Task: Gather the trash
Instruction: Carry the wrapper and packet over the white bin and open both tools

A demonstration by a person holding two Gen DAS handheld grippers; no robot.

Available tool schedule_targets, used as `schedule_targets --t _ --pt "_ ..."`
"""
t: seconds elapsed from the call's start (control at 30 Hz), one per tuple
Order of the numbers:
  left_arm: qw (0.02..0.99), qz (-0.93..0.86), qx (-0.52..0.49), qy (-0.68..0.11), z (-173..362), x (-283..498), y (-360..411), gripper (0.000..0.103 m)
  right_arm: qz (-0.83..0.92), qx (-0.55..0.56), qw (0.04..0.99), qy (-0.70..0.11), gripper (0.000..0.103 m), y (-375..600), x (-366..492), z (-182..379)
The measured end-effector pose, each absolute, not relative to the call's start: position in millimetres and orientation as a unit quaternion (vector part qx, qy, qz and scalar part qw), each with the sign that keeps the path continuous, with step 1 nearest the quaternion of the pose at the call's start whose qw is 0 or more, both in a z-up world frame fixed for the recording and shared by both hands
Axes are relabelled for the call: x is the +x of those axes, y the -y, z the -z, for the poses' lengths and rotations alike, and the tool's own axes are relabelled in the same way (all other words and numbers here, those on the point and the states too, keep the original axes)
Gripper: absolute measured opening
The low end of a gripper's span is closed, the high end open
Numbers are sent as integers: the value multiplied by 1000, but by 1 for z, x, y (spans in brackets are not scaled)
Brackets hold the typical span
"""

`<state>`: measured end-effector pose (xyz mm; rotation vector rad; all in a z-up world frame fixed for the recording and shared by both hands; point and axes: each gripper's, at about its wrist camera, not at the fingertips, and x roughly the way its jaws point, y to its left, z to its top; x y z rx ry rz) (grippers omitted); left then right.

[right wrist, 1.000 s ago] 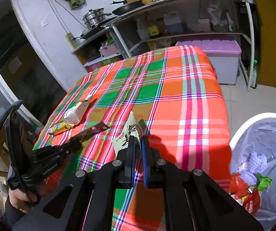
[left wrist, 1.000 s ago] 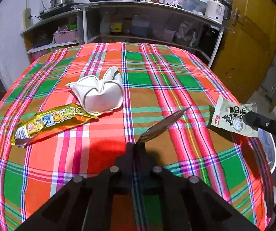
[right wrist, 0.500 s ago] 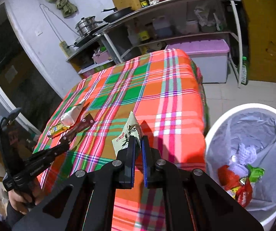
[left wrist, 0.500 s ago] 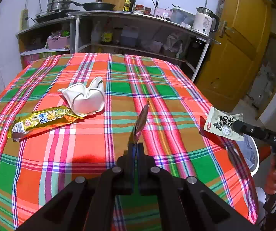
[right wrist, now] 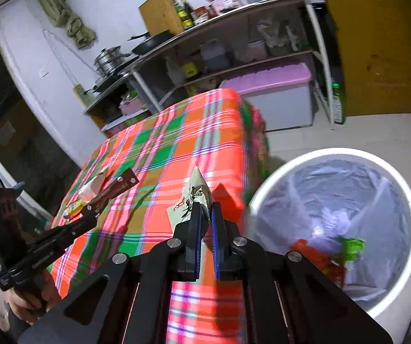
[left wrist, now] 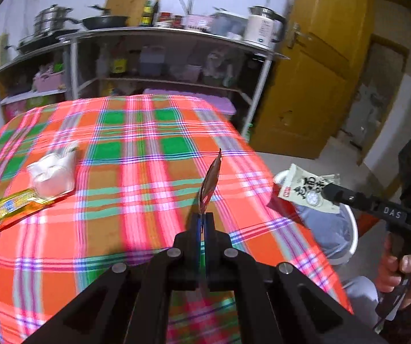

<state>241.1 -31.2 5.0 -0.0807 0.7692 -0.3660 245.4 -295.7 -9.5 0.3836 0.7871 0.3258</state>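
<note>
Left gripper (left wrist: 202, 218) held above the plaid tablecloth (left wrist: 136, 189), its fingers clamped on one end of a thin brown wrapper (left wrist: 211, 179), which stands up edge-on toward the camera; from the right wrist view the same wrapper shows flat, dark brown with small white print. Right gripper (right wrist: 205, 215) out past the table's corner, fingers pinched on a pale green sachet (right wrist: 191, 200) with black characters and a red label; the sachet sits in the air beside the table edge, near the rim of the white trash bin (right wrist: 400, 177) but not over its opening from this angle. Bin lined with a translucent bag; red and green scraps and some white crumpled paper lie at the bottom. On the cloth, toward the left side: a crumpled white tissue (left wrist: 53, 172) and, just beside and touching it, a yellow snack wrapper (left wrist: 13, 209). Behind the table, a metal shelf (left wrist: 159, 31) with pots, a pan, bottles and a kettle. Yellow door (left wrist: 320, 66) to the right of it. Both views smeared by blur.
</note>
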Motion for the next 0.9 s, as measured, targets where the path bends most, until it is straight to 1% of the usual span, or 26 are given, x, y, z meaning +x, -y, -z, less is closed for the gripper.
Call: schedule_targets --t 0.2,0.47,0.7,0.8,0.9 --pt "898 235 -15 -371 -8 244 95 1 -103 190 901 -376 6 340 228 12" --pt "874 293 14 -388 7 244 171 1 -41 201 900 -386 6 390 210 25" --pt "854 313 28 -415 27 254 206 2 -21 208 892 -402 6 413 204 41" --pt "850 309 30 -425 34 259 215 2 -21 211 886 -413 8 417 206 48" --pt "849 303 33 -432 39 263 220 5 -20 205 886 -415 11 417 207 50"
